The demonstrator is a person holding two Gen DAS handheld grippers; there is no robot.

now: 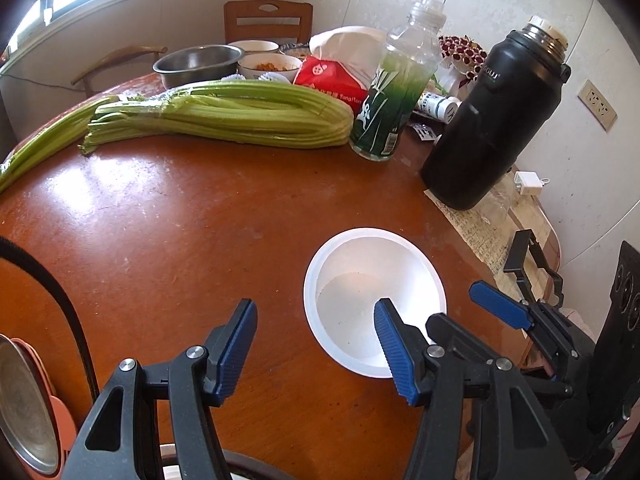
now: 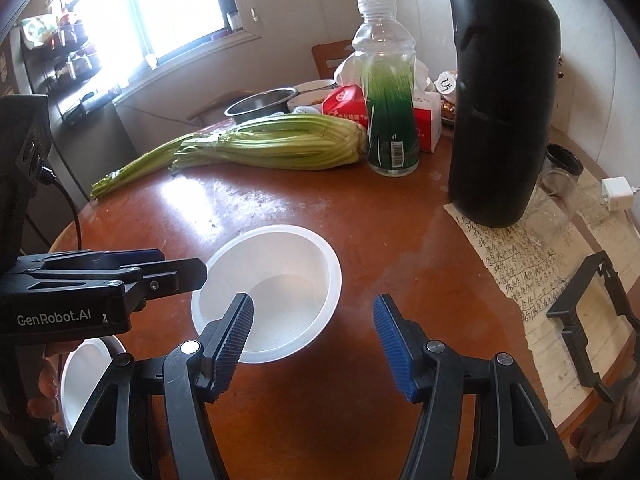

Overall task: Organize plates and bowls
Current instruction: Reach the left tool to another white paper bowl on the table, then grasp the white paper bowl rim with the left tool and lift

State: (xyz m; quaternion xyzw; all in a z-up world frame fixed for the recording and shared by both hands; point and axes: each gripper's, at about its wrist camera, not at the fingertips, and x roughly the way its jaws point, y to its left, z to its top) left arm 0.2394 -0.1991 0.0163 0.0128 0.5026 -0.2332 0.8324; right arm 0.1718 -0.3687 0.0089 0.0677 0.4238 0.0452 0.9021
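A white bowl (image 1: 360, 280) (image 2: 280, 264) stands upright and empty on the brown round table (image 1: 160, 240). My left gripper (image 1: 316, 344) is open just in front of the bowl, its right finger over the bowl's inside and nothing between the pads. From the right wrist view, the left gripper (image 2: 180, 266) hangs at the bowl's left rim. My right gripper (image 2: 314, 336) is open too, its left finger over the bowl's near rim and its right finger over bare table. A second white bowl (image 2: 80, 376) sits at the lower left. A metal plate (image 1: 24, 400) lies on a pink one at the left edge.
Celery (image 1: 224, 116) lies across the far table, with a steel bowl (image 1: 196, 64), food bowls and a red tissue pack (image 1: 332, 78) behind. A green-label bottle (image 1: 392, 92) and tall black flask (image 1: 492, 120) stand right. A written paper (image 2: 520, 264), black frame (image 2: 592, 320), jar and charger lie beyond.
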